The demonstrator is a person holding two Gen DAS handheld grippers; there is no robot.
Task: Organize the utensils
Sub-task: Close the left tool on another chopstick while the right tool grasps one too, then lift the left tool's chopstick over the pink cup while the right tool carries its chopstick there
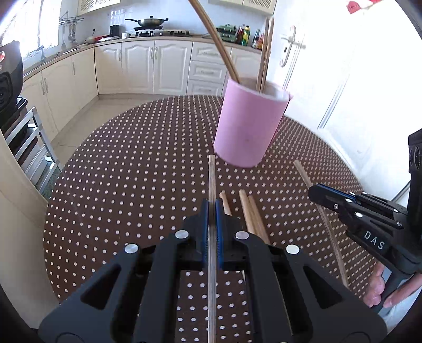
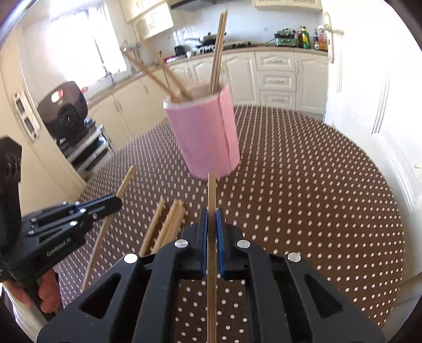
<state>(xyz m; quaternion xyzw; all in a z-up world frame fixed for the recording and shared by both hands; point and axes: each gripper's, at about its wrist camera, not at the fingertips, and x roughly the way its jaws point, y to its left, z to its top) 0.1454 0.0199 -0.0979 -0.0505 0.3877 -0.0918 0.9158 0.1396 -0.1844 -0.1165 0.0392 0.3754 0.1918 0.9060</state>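
We hold one wooden chopstick in each gripper above a brown tabletop (image 1: pixel 118 163) dotted with white. Our left gripper (image 1: pixel 211 211) has its jaws closed tight on a chopstick (image 1: pixel 211 179) that runs straight out along the fingers, its tip close to the base of a pink cup (image 1: pixel 250 124). Our right gripper (image 2: pixel 211 219) pinches its own chopstick (image 2: pixel 211 195) the same way, also pointing at the cup, whose seam faces this camera. The cup stands upright near the middle of the tabletop, several chopsticks (image 2: pixel 217 50) leaning out of it, some upright, others tilted toward the window side. Between the two grippers, a small bundle of loose chopsticks (image 1: pixel 250 213) lies flat on the tabletop, side by side and touching. Cream kitchen cabinets (image 1: pixel 155 66) and a wok (image 1: pixel 149 22) on the stove fill the background.
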